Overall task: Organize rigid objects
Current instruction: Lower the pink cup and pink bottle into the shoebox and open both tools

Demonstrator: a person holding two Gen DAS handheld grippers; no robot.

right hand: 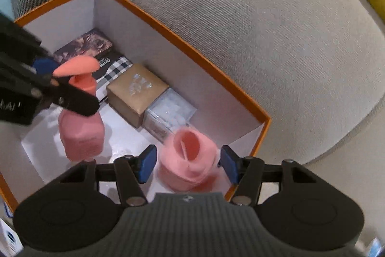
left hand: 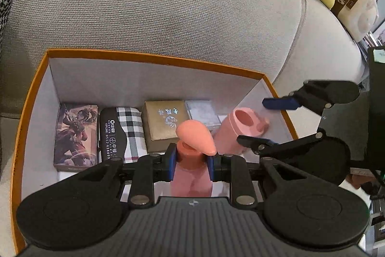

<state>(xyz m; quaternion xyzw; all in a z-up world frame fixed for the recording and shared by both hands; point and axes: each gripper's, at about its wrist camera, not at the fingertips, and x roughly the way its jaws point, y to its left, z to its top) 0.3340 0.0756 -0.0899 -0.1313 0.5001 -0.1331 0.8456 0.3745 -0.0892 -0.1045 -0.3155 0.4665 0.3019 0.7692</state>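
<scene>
From my right wrist feed, the pink cup [right hand: 186,158] smeared into motion blur, so I couldn't tell whether it stood or tipped. My left gripper [right hand: 60,86] blurred too, hiding part of the pump bottle [right hand: 81,134]. On the left wrist feed, that bottle's base vanished behind the gripper body, and the clear box [left hand: 201,110] sat half hidden.

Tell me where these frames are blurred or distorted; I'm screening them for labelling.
Left wrist: sharp, fisheye bending the orange box rim. Right wrist: pink cup smeared by motion, left gripper blurred too, pump bottle and boxes fairly crisp.
</scene>
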